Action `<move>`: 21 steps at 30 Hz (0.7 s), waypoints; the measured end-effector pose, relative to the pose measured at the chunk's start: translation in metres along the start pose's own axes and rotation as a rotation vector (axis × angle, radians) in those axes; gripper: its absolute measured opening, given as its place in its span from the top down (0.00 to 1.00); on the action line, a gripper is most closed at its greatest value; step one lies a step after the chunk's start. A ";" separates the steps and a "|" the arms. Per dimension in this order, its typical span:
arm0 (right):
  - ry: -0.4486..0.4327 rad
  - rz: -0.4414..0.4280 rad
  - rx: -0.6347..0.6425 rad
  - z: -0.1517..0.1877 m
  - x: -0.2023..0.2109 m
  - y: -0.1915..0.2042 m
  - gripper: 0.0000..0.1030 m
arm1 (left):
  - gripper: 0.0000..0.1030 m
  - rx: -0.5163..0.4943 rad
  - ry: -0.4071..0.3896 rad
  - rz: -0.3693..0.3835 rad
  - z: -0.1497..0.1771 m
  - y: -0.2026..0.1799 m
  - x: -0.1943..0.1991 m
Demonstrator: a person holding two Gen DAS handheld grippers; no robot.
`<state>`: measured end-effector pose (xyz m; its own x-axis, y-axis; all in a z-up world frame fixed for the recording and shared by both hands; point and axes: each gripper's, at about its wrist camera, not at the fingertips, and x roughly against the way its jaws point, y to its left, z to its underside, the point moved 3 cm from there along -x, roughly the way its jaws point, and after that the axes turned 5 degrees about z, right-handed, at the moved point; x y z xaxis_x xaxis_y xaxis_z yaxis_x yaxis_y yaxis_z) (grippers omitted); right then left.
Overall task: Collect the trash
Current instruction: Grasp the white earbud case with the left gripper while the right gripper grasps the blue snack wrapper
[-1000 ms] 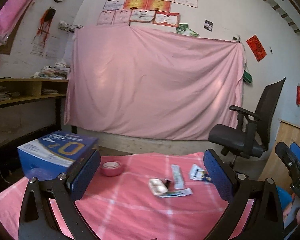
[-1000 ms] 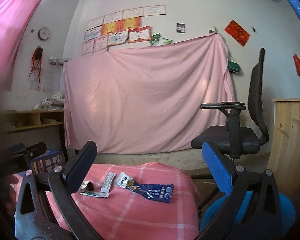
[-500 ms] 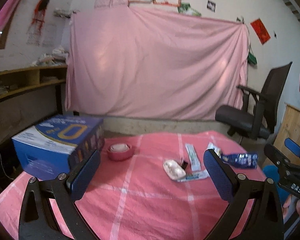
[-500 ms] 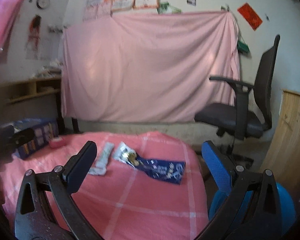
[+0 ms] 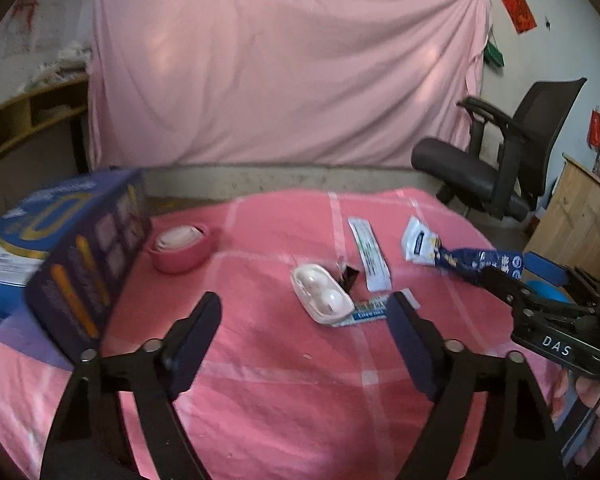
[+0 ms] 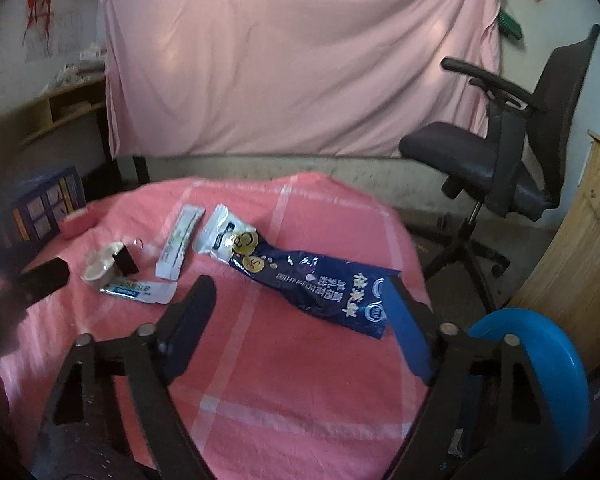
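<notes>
Both claws lower now, left claw (image 5: 304, 320) closing, empty.

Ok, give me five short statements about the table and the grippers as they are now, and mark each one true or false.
1. The dark blue wrapper lies flat on the pink cloth. True.
2. The right gripper is clamped on that wrapper. False: nothing is between its fingers.
3. The white plastic tray sits inside the pink bowl. False: it lies apart, on the cloth.
4. The blue box stands beside the bowl. True.
5. The left gripper holds a sachet. False: it is closing on nothing.
</notes>
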<state>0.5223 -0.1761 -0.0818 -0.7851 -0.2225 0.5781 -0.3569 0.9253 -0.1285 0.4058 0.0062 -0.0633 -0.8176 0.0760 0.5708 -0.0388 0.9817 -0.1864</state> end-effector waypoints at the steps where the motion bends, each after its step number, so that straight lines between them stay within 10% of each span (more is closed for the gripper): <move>1: 0.013 -0.005 0.014 0.000 -0.004 0.002 0.03 | 0.33 0.008 0.013 0.007 -0.001 0.001 -0.003; 12: 0.144 0.050 0.217 0.003 -0.043 0.029 0.19 | 0.50 0.034 0.110 0.025 -0.002 0.004 -0.025; 21: 0.156 0.015 0.148 0.002 -0.048 0.012 0.52 | 0.76 0.073 0.111 0.022 -0.006 0.012 -0.024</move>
<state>0.5548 -0.1548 -0.1124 -0.7069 -0.1483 0.6916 -0.4252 0.8705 -0.2479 0.4280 0.0172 -0.0748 -0.7502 0.1200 0.6502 -0.0665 0.9647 -0.2548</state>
